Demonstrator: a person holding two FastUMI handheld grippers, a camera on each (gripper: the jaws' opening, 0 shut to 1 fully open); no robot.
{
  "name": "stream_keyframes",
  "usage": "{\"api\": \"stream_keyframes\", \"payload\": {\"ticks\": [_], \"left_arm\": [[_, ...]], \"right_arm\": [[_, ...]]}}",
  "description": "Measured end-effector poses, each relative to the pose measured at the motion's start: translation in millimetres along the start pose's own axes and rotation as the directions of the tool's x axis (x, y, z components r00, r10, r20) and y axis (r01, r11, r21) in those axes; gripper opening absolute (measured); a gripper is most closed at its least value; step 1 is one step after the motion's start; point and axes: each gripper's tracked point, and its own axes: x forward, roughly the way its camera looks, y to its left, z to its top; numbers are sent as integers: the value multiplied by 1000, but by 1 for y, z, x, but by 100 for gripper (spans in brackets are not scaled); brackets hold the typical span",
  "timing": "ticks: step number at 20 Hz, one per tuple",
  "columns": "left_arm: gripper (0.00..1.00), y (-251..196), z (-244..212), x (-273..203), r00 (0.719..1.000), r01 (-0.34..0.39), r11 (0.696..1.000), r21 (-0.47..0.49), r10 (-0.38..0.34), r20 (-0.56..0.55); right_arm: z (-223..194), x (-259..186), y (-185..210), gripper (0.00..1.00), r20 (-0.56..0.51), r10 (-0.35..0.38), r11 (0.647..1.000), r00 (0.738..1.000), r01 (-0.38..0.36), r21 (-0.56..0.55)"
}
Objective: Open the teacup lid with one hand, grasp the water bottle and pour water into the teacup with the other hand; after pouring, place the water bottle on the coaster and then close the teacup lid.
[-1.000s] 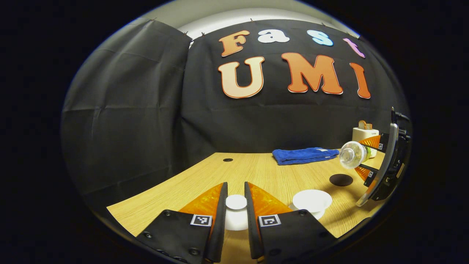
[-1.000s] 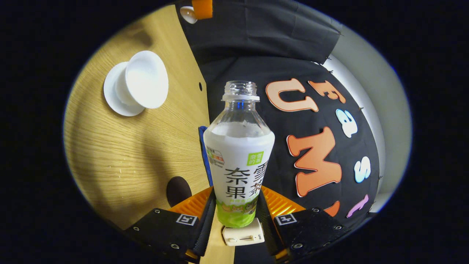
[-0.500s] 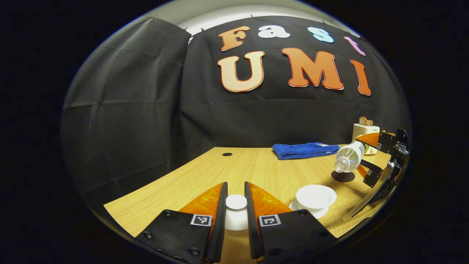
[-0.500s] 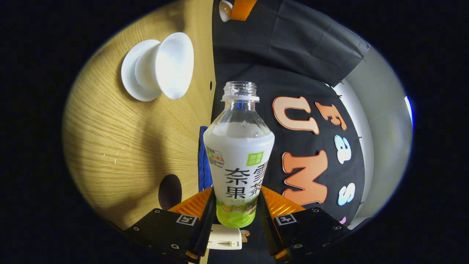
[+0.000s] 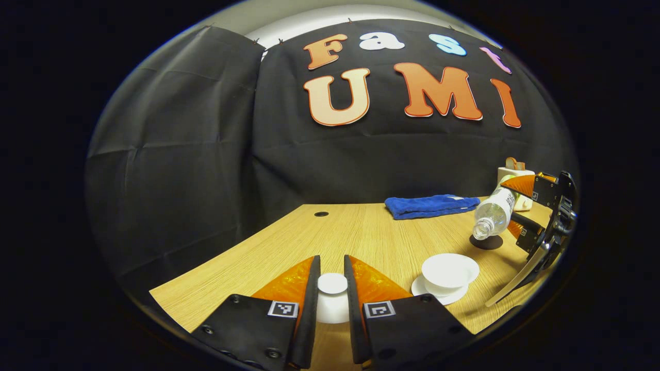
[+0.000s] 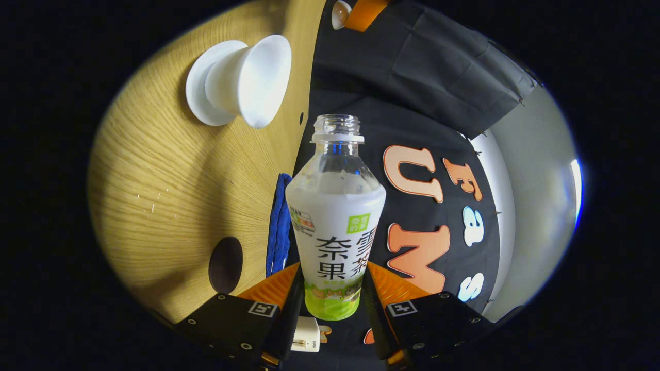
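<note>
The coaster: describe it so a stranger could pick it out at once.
On the wooden table, look in front of the folded blue towel, beyond the white teacup on its saucer. The coaster is the flat dark round disc lying there, the only dark thing among white and blue neighbours.

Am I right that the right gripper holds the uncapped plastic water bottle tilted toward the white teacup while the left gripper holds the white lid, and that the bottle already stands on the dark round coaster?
Not quite: the uncapped plastic water bottle is not on the dark round coaster. The left gripper view shows it held in the air by the right gripper, tilted mouth-down toward the white teacup. The left gripper does hold the white lid.
</note>
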Motion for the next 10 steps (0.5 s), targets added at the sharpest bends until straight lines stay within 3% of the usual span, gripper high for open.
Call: {"api": "stream_keyframes", "payload": {"ticks": [1, 10], "left_arm": [[32, 1, 0, -1, 1000, -1, 1000, 5, 1, 1], [32, 8, -1, -10, 1000, -1, 1000, 14, 1, 4]], "right_arm": [[1, 0, -4, 59, 7, -6, 1000, 1000, 6, -18], [4, 3, -24, 62, 40, -19, 994, 999, 23, -108]]}}
